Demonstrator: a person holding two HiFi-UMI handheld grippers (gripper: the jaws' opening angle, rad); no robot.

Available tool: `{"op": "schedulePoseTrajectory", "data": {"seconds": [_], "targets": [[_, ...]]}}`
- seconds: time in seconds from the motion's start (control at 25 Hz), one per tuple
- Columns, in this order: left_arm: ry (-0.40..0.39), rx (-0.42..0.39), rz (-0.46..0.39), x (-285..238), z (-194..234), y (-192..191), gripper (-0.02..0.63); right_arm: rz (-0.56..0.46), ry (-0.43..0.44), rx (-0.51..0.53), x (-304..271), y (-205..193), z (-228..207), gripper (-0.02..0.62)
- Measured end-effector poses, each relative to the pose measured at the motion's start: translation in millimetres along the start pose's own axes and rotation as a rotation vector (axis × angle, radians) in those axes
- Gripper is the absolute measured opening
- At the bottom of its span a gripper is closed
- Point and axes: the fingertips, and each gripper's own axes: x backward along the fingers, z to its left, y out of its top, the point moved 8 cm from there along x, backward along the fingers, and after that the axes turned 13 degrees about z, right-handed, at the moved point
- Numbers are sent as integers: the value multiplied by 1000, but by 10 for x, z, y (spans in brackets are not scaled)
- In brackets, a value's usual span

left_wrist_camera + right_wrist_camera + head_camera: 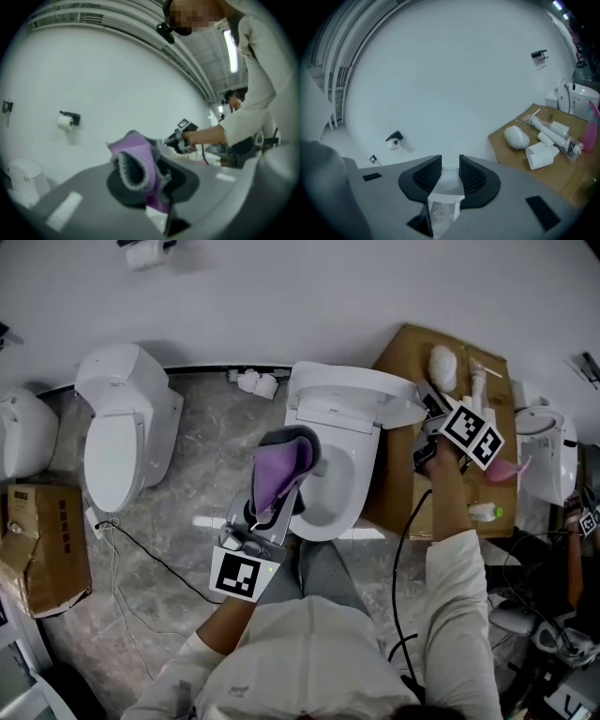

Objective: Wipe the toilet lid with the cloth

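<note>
The white toilet (pixel 330 495) stands in the middle of the head view, its bowl open. Its lid (pixel 349 397) is raised toward the wall. A purple cloth with a grey fringe (pixel 277 474) is bunched in my left gripper (pixel 286 463), which is shut on it just over the bowl's left rim. In the left gripper view the cloth (pixel 138 163) fills the jaws of that gripper (pixel 146 174). My right gripper (pixel 425 416) is at the lid's right end. In its own view, the right gripper (pixel 450 171) has the lid's white edge (pixel 449 183) filling the gap between its pads.
A second toilet (pixel 117 437) stands to the left and another (pixel 548 442) at far right. A cardboard box (pixel 398 502) beside the toilet carries white parts and a pink bottle (pixel 506 470). Another box (pixel 47 549) and a cable (pixel 141 549) lie on the floor.
</note>
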Motion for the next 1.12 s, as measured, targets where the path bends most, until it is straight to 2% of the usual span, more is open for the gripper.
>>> {"op": "schedulePoseTrajectory", "data": {"seconds": [0.24, 0.6, 0.92, 1.12], "targets": [[50, 32, -4, -171, -61, 93, 49, 21, -24, 116, -262, 410, 20, 124], [121, 75, 4, -371, -54, 161, 49, 56, -88, 278, -734, 944, 54, 92], [182, 101, 23, -418, -20, 121, 49, 37, -133, 346, -1010, 1180, 91, 57], [210, 103, 32, -437, 11, 117, 49, 60, -167, 402, -1168, 1278, 155, 54]]}}
